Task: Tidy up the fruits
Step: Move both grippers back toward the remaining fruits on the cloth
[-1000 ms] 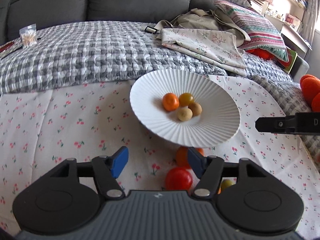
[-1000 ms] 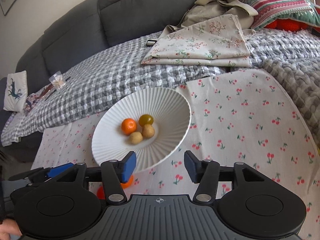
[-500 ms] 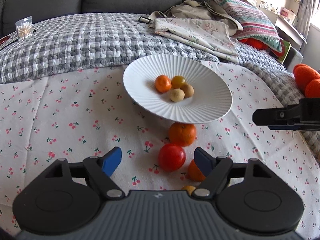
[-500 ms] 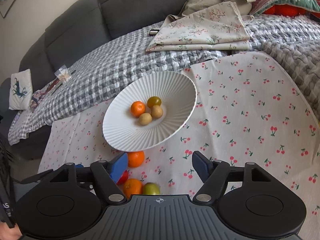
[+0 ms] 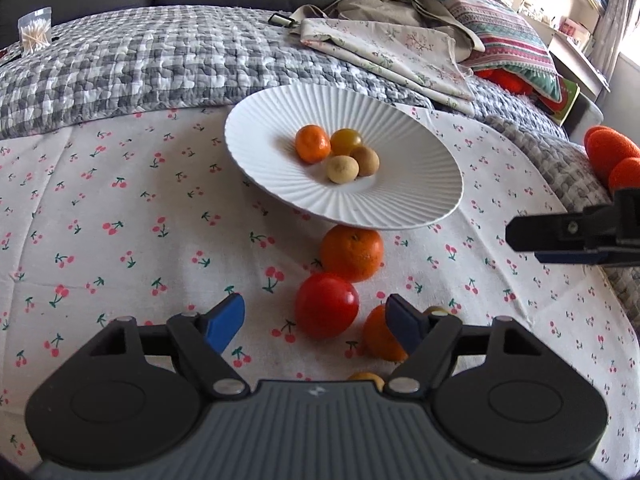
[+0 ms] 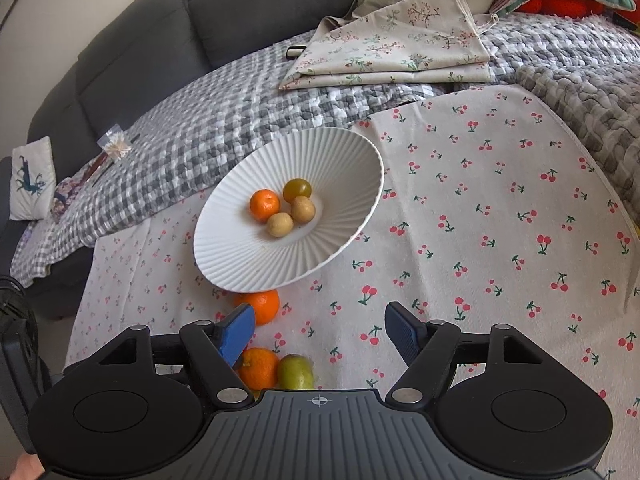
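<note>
My left tongs [image 5: 316, 322] are spread wide and pinch nothing; through their gap I see the tomato [image 5: 327, 305] on the cherry cloth [image 5: 120, 240], free of both blue pads. My right tongs [image 6: 320, 330] are spread too and empty, hanging over bare cloth; in the left view I see their tip [image 5: 560, 236] edge-on at the far right.

Going left to right in my left view: a packet of swabs [image 5: 35, 32] sits far back on the checked blanket [image 5: 140, 64]. Then comes the white plate [image 5: 420, 200], holding a small orange [image 5: 313, 143], a dark yellow-green fruit [image 5: 346, 141] and two tan fruits [image 5: 342, 169] bunched together at its centre. Just before the plate's near rim lies a big orange [image 5: 351, 253], touching the tomato or nearly so. To the right of the tomato a second orange [image 5: 378, 340] sits partly behind my right-hand pad, and a yellow fruit [image 5: 366, 377] peeks out at the body's edge. In my right view I also see a green fruit [image 6: 295, 371] beside that orange. Folded floral fabric [image 5: 380, 52] and a striped pillow [image 5: 500, 36] lie farther back to the right.
</note>
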`<state>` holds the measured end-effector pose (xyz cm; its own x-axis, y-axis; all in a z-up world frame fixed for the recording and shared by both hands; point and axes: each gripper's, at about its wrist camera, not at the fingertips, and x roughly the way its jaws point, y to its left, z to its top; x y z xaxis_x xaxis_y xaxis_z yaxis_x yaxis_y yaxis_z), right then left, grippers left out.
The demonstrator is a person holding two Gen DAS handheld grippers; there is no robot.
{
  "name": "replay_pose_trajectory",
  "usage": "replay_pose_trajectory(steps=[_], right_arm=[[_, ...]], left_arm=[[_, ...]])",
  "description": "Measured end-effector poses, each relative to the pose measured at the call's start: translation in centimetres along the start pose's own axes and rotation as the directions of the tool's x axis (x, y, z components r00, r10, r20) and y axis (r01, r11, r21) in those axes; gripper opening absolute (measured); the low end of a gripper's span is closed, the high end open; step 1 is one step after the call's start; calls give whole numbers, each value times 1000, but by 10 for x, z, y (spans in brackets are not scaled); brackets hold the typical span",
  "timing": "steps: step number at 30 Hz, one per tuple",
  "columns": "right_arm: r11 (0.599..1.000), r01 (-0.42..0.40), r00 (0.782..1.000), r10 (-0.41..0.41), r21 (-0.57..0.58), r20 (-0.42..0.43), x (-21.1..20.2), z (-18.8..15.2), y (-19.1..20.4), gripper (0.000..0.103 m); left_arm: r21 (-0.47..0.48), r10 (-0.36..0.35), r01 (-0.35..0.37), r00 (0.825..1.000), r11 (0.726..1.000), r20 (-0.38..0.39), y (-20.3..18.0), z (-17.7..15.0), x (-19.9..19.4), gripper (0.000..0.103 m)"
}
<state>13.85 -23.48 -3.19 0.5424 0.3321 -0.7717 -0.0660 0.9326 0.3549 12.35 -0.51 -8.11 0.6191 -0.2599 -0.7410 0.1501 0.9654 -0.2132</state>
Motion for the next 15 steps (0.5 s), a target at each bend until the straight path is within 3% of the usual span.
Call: replay_pose_trajectory(steps=[15], right_arm=[[1000,-1,1000,1,-3,-9,4,-1,1,73]], left_arm=[[-48,-62,63,998,997,12,5,2,3,59]])
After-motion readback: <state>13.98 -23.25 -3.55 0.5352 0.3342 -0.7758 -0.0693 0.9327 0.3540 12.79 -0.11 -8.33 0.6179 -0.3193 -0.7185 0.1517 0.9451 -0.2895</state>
